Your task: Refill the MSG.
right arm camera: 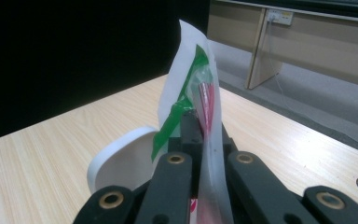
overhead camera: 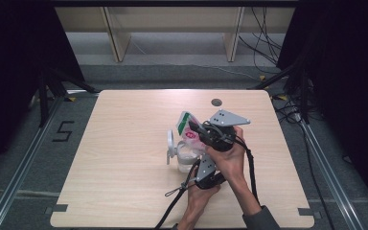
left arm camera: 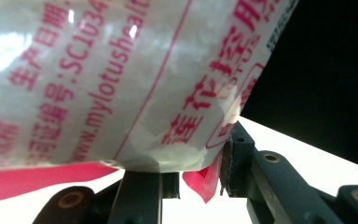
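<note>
Table [overhead camera: 124, 191]: light wood, round grey hole [overhead camera: 216, 102] near far edge. Jar [overhead camera: 186, 159]: clear, stands near table centre, white contents inside, white lid [overhead camera: 171, 141] hinged open on its left side. Bag [overhead camera: 188, 128]: clear plastic, red print, green strip along top, white grains inside; you hold it tilted just above jar. Your right gripper [right arm camera: 200, 140]: jaws pinched tight on bag's edge. Your left gripper [left arm camera: 193, 179]: jaws partly closed, clamping bag's red bottom corner from below.
</note>
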`<action>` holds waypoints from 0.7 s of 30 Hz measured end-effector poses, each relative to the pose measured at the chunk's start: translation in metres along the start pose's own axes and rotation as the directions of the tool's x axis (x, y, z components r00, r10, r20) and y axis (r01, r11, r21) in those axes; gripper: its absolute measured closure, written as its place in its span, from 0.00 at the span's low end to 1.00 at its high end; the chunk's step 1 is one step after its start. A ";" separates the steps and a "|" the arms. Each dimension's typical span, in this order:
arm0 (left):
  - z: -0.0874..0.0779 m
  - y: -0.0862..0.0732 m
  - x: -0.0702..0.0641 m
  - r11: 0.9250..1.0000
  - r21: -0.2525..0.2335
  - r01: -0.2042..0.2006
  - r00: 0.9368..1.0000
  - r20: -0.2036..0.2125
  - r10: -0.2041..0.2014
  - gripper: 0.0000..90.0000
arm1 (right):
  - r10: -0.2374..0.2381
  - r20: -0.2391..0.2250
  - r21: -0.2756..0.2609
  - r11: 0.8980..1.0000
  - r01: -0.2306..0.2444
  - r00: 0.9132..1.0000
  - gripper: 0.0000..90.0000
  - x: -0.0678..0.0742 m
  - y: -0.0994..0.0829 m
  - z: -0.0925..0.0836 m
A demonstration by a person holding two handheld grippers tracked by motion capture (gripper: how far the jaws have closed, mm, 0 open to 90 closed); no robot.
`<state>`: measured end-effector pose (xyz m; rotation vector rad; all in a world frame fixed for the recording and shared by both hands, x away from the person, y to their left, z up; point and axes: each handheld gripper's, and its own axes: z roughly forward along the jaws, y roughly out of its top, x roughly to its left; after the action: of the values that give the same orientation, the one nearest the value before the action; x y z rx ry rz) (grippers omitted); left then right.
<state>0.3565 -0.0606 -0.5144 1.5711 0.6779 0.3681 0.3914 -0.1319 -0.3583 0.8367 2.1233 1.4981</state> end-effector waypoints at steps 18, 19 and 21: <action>-0.002 0.001 -0.002 1.000 -0.007 -0.003 1.000 -0.004 0.003 0.80 | -0.012 -0.007 0.004 1.000 0.012 1.000 1.00 0.002 0.001 0.002; -0.001 0.001 -0.002 1.000 -0.008 -0.003 1.000 -0.003 0.003 0.80 | -0.018 0.007 0.005 1.000 0.018 1.000 1.00 0.002 0.002 0.002; -0.001 0.001 -0.002 1.000 -0.014 0.002 1.000 0.000 -0.002 0.80 | -0.018 -0.003 0.009 1.000 0.018 1.000 1.00 0.003 0.001 0.003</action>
<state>0.3549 -0.0609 -0.5133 1.5575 0.6755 0.3705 0.3916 -0.1275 -0.3579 0.8172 2.1355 1.4831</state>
